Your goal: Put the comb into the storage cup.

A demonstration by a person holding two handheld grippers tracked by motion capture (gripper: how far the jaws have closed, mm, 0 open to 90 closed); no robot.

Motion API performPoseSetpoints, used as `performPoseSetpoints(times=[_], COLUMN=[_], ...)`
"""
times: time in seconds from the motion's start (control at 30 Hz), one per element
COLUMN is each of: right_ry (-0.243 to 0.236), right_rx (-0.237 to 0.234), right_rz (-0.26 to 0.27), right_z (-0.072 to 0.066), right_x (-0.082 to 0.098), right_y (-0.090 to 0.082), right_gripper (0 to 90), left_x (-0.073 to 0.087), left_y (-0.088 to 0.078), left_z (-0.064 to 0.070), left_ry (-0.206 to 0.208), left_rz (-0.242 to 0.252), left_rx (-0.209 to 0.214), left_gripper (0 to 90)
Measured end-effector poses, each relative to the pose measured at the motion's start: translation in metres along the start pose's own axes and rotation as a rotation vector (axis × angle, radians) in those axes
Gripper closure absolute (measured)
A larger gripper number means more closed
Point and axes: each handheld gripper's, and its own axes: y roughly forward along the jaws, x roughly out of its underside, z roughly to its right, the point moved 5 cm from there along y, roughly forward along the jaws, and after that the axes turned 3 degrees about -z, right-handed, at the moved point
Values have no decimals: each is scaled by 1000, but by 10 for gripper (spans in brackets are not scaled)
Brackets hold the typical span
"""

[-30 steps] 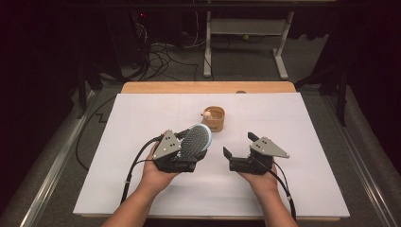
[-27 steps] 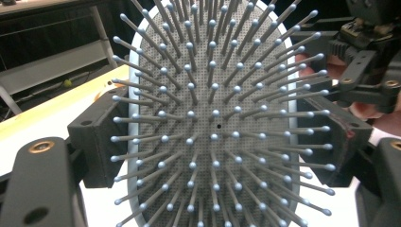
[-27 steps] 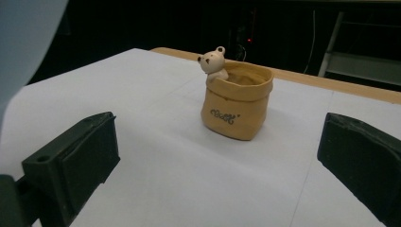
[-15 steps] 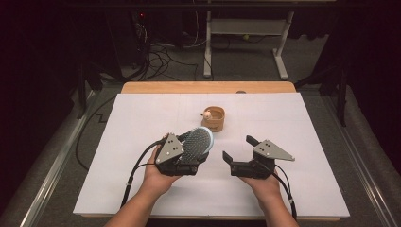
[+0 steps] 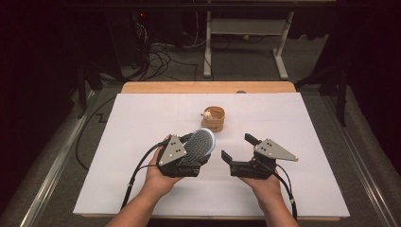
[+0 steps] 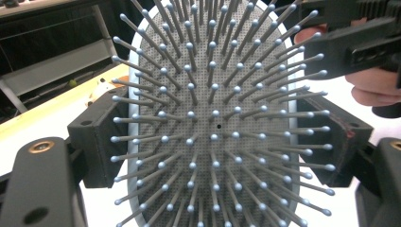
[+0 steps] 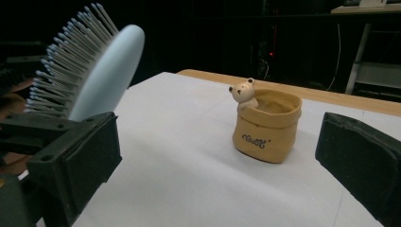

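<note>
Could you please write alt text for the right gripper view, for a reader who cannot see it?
A small tan pot with a bear figure on its rim stands on a white table, framed between two open black jaws. At upper left, a pale blue hairbrush is held up, bristles facing left.

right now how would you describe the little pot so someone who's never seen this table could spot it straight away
Start at the white sheet covering the table, then look toward its far middle, beyond the two grippers. The pot stands there alone and upright, a small tan sack-shaped cup with dark script on its front. A tiny cream bear peeks over its rim, which the hairbrush nearby does not have.
</note>
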Motion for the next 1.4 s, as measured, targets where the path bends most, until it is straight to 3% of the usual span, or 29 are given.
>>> performPoseSetpoints(times=[0.17,0.53,0.9,1.1,1.13,1.4], right_ry=[-6,4,13,17,33,74], right_rx=[-10,-80,-143,-155,-156,-183], right_rz=[11,46,40,32,31,30], right_z=[-6,-21,-37,-39,-38,-37], right_x=[-5,-16,-19,-17,-16,-15], right_y=[-2,-5,1,5,6,7], right_gripper=[21,36,73,103,113,205], left_x=[0,0,-1,-1,0,0], left_y=[1,5,10,12,14,15], left_z=[2,6,21,25,27,32], left_ry=[-1,7,44,53,71,74], left_rz=[1,-2,-13,-17,-25,-30], left_rx=[-3,-1,16,22,14,30], left_gripper=[202,202,202,202,202,202])
